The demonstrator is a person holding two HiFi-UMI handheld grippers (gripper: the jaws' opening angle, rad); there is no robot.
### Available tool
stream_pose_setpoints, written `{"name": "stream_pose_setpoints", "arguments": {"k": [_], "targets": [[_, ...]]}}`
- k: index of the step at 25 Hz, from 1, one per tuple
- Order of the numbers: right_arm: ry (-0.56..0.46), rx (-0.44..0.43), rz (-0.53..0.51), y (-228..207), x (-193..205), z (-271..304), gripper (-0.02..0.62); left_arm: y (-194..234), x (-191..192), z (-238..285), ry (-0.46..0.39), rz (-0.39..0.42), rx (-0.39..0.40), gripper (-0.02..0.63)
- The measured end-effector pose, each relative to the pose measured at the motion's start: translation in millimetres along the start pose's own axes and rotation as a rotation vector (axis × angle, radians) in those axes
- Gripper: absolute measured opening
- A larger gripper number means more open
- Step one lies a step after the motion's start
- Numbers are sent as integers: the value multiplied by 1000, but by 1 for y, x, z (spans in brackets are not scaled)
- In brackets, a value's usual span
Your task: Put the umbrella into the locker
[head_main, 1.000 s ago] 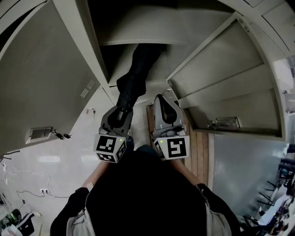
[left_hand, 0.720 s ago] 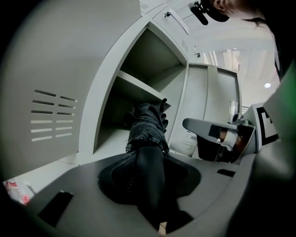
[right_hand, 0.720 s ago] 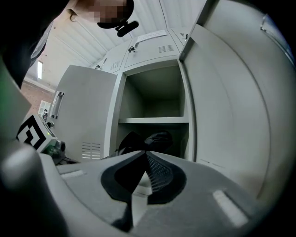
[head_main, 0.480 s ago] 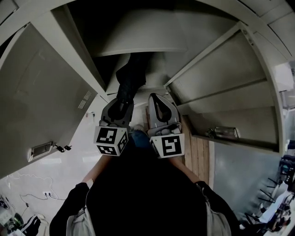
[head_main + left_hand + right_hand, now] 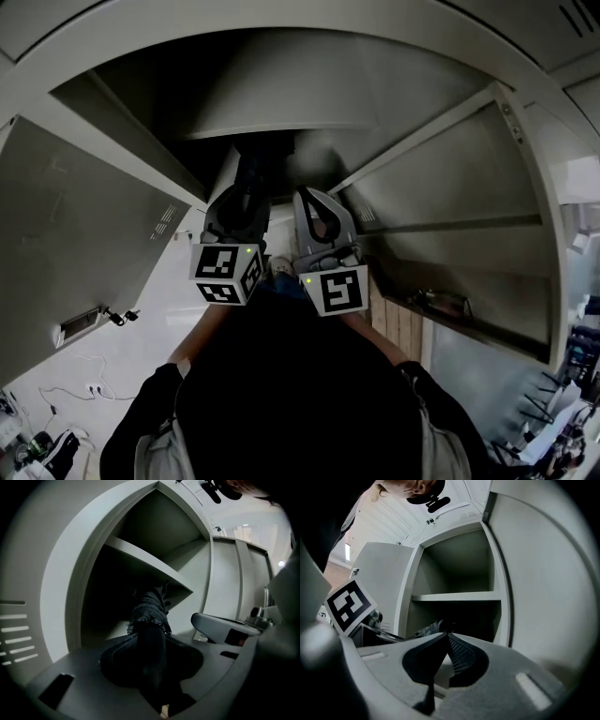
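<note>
Loading the locker: we hold the left gripper (image 5: 242, 199) at the open locker (image 5: 281, 37), its jaws clamped on the folded black umbrella (image 5: 149, 616). The umbrella runs forward from the jaws, over the front edge of the locker's lower space, with its far end in under the shelf (image 5: 281, 117). The space below the shelf is dark, so we cannot tell whether that end touches the locker floor or the back wall.

The right gripper (image 5: 307, 199) rides just beside the left one at the same opening. Its jaws are closed tip to tip with nothing between them.

We judge the task to be at the insertion step, with the umbrella partly in and not yet let go. The next move calls for carrying it deeper, keeping it below the shelf's front edge and off the side walls. It then needs setting down where it will not slide back out over the front edge when the left jaws part.

The count: one umbrella, two grippers, one open locker with one shelf in view. Two doors stand swung out, one to the left (image 5: 75, 234) and one to the right (image 5: 450, 197).
</note>
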State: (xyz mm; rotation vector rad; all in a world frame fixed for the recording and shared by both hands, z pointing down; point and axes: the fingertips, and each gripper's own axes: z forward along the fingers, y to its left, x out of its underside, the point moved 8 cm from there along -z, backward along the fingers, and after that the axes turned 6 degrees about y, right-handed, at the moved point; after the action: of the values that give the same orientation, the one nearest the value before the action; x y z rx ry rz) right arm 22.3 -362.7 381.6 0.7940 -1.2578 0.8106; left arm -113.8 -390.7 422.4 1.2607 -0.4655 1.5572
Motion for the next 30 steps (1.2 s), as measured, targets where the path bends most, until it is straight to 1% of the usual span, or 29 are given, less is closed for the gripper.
{"name": "stream_pose_setpoints", "arguments": {"k": [9, 13, 17, 20, 24, 25, 28, 30], "targets": [[9, -48, 0, -7, 2, 18, 3, 5, -13, 38, 65, -17, -63, 126], [15, -53, 9, -11, 5, 22, 3, 6, -16, 49, 119, -32, -88, 126], [22, -51, 17, -15, 6, 24, 3, 11, -15, 58, 141, -41, -126, 129], [25, -53, 22, -17, 7, 25, 3, 12, -17, 60, 146, -21, -160, 130], [20, -60, 22, -18, 7, 25, 3, 11, -13, 61, 185, 21, -194, 137], [21, -62, 23, -17, 7, 25, 3, 10, -12, 61, 194, 30, -192, 137], [21, -67, 30, -16, 7, 24, 3, 8, -9, 60, 234, 44, -148, 144], [21, -68, 34, -16, 8, 23, 3, 7, -7, 60, 260, 53, -133, 157]]}}
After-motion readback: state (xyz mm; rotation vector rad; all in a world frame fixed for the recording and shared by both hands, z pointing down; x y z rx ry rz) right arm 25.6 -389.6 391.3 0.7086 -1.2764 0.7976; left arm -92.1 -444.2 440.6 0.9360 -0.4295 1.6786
